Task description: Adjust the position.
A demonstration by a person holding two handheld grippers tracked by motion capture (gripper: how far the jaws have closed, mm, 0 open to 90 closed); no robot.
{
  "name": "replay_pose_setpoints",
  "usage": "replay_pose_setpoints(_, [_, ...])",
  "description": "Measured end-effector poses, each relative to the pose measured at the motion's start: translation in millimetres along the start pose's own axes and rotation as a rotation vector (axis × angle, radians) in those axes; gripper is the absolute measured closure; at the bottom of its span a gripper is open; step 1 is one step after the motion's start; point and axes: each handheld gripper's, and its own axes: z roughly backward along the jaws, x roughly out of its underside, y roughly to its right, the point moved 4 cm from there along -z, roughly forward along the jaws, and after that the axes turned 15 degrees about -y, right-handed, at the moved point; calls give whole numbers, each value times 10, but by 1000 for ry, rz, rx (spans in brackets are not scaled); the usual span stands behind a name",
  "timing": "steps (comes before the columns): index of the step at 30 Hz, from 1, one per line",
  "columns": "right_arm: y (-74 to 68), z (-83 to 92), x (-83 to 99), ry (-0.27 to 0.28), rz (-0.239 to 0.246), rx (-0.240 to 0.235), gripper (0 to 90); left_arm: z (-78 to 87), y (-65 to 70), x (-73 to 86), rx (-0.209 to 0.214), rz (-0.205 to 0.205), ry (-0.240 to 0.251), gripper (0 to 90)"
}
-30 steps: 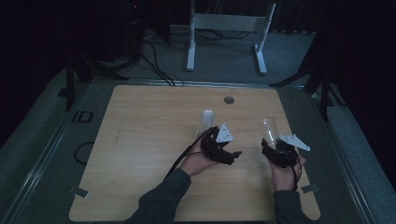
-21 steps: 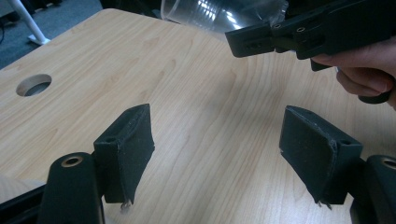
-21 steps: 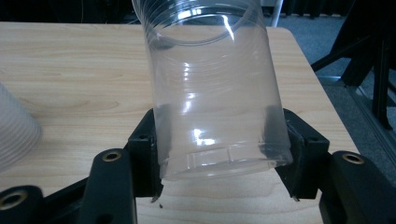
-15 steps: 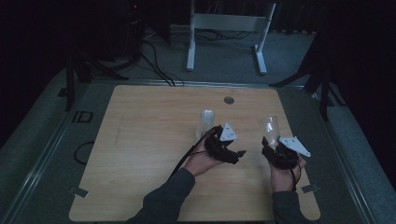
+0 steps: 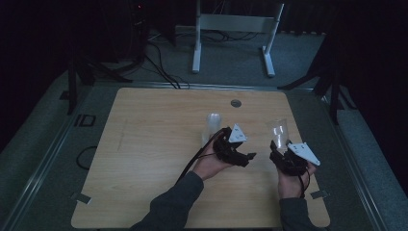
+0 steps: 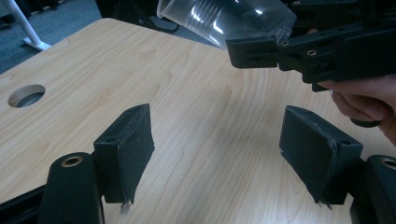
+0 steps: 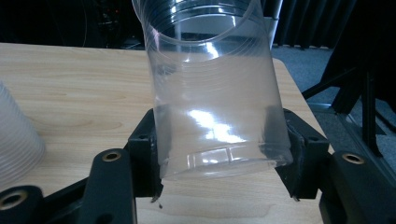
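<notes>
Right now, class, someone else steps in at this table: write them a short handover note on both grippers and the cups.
Right gripper: shut on a clear plastic cup, held off the table near its right side, pads squeezing the cup near its base.
Left gripper: open, nothing between its jaws, hovering over bare wood.
Second cup: standing mouth down mid-table, just beyond the left gripper.
Done: one cup picked up.
Left: probably bring the two cups together, perhaps stacking them; the second cup is not yet gripped.
</notes>
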Motion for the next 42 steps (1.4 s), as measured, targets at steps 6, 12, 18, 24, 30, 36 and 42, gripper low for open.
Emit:
replay_pose_setpoints(6, [-1,16,-2,14,-4,5,419,-12,-1,-46,14,16,9,256])
replay_pose_setpoints(12, [-6,30,-2,25,-2,6,419,-17,3,-103,28,33,21,256])
replay_pose_setpoints(18, [-23,33,9,30,4,7,419,-41,-17,-147,40,53,25,256])
replay_pose_setpoints(24, [-36,40,10,39,9,9,419,-54,-26,-192,41,62,28,255])
replay_pose_setpoints(30, [-49,51,10,46,8,7,419,-83,-22,-241,47,73,28,255])
replay_pose_setpoints(36, [-51,67,8,56,10,10,419,-103,-20,-325,57,82,31,255])
replay_pose_setpoints(42, [-58,83,5,67,15,11,418,-119,-41,-411,85,97,30,253])
